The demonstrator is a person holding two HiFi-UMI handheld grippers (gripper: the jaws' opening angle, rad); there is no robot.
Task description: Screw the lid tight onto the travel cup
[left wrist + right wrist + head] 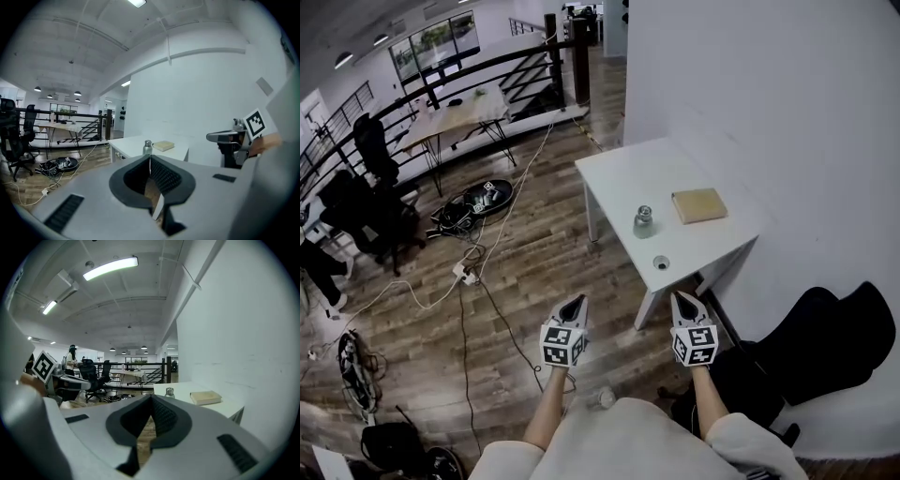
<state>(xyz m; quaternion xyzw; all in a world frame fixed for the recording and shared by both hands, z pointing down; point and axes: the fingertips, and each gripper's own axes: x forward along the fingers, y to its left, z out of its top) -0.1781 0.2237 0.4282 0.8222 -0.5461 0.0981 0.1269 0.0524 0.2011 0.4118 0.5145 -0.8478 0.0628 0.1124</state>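
travel cup (644,221), a small steel-grey vessel, stands upright near the middle of a white table (619,173) set against the wall. at about five o'clock from it, close to the table's near edge, lies a small round piece (661,263), possibly the lid, though it is too small to be sure. a tan pad (698,204) lies at two o'clock from the cup, apart from it. well short of the table, over the wooden floor (525,262), the left gripper (578,301) hangs at seven o'clock from the cup and the right gripper (680,299) at five o'clock, both pointed toward the table. each has its jaws pressed together with nothing between them. by the look of it the task has not begun and the step in hand is the approach. the next move calls for closing the gap to the table, spreading both sets of jaws, steadying the cup with one gripper and picking up the round piece with the other.
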